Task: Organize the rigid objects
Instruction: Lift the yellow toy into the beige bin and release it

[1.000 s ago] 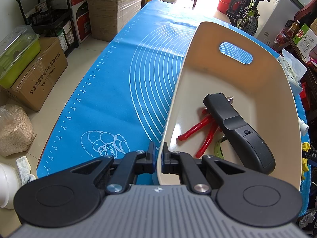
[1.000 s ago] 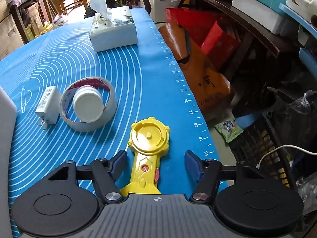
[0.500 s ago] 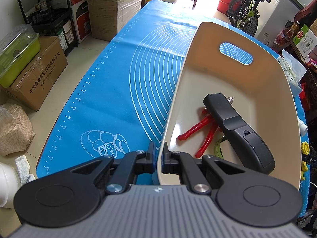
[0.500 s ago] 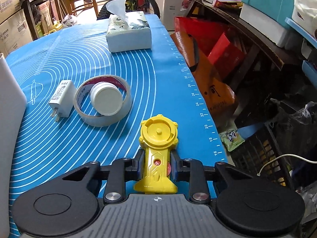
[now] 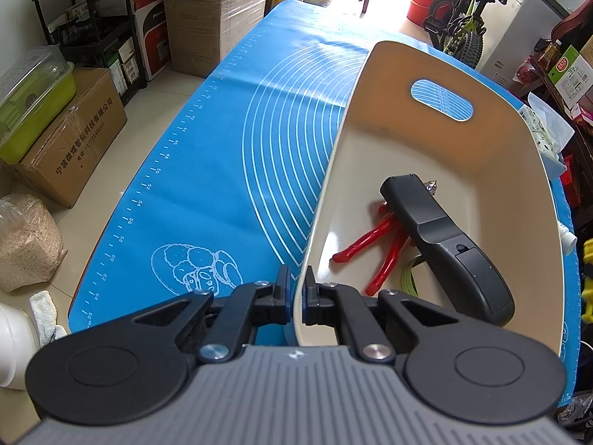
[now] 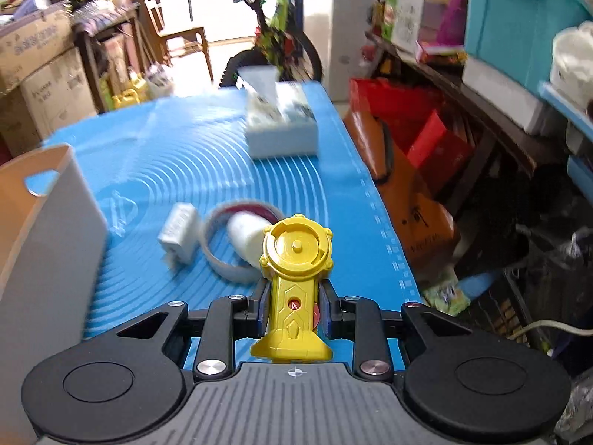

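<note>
While the right gripper (image 6: 292,306) is clenched on the narrow stem of the yellow plastic toy launcher with the round disc head (image 6: 294,278) and has it lifted clear of the blue silicone mat with white rings (image 6: 155,170), the grip is the weak point: pads sit low on a slick, tapered handle and the heavy disc end overhangs forward, so a fast swing toward the bin could let it pivot or slide out. The right view is motion-blurred, which suggests speed is already up

Left gripper (image 5: 294,294) is pinched shut on the near rim of the cream plastic bin with the oval handle cut-out (image 5: 500,170), steadying it. Thin wall, small bite: a knock from the incoming toy could twist the bin or pull it free

Inside the bin, a black remote-like handset (image 5: 444,244) lies over red-handled pliers (image 5: 374,248), so a dropped launcher could bounce

White charger plug (image 6: 178,228) and tape roll (image 6: 229,248) stay on the mat just beyond the toy, clip risk low
</note>
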`<control>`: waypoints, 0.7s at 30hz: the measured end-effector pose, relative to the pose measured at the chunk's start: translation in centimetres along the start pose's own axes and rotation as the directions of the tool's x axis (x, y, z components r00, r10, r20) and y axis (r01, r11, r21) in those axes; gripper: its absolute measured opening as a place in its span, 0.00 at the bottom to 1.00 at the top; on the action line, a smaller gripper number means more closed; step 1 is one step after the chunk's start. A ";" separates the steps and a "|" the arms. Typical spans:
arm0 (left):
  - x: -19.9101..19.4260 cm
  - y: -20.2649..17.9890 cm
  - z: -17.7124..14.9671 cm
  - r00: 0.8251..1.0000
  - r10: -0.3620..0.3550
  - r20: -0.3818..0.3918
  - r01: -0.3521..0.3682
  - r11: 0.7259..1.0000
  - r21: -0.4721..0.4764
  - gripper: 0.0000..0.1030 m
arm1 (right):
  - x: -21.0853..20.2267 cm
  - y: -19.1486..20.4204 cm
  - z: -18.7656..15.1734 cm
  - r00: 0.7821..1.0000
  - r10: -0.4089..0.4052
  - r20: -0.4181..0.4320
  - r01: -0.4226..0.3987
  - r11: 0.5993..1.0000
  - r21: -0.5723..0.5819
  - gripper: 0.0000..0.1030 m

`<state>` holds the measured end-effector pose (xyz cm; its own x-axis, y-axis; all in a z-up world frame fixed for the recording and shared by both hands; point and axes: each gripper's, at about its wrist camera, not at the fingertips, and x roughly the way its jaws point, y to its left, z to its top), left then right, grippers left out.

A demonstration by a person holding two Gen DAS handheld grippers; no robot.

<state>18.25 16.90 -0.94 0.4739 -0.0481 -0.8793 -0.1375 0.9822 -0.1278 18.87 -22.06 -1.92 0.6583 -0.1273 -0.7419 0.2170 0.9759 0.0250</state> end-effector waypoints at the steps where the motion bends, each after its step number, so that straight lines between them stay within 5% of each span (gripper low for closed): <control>1: 0.0 0.0 0.0 1.000 0.000 0.000 0.000 1.000 0.000 0.07 | -0.6 0.5 0.3 1.000 0.010 0.021 -0.010 1.000 -0.010 0.34; 10: 0.0 0.0 0.0 1.000 0.001 0.000 -0.001 1.000 0.001 0.07 | -5.3 6.2 3.5 0.974 0.191 0.121 -0.177 0.977 -0.115 0.34; 21: 0.0 -0.1 0.0 1.000 0.001 0.000 -0.001 1.000 0.002 0.07 | -5.9 15.8 4.2 0.930 0.364 0.056 -0.339 0.906 -0.256 0.34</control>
<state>18.20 16.83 -0.93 0.4740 -0.0469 -0.8793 -0.1362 0.9827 -0.1259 21.44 -6.67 5.68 0.7314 0.2265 -0.6432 -0.2107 0.9721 0.1027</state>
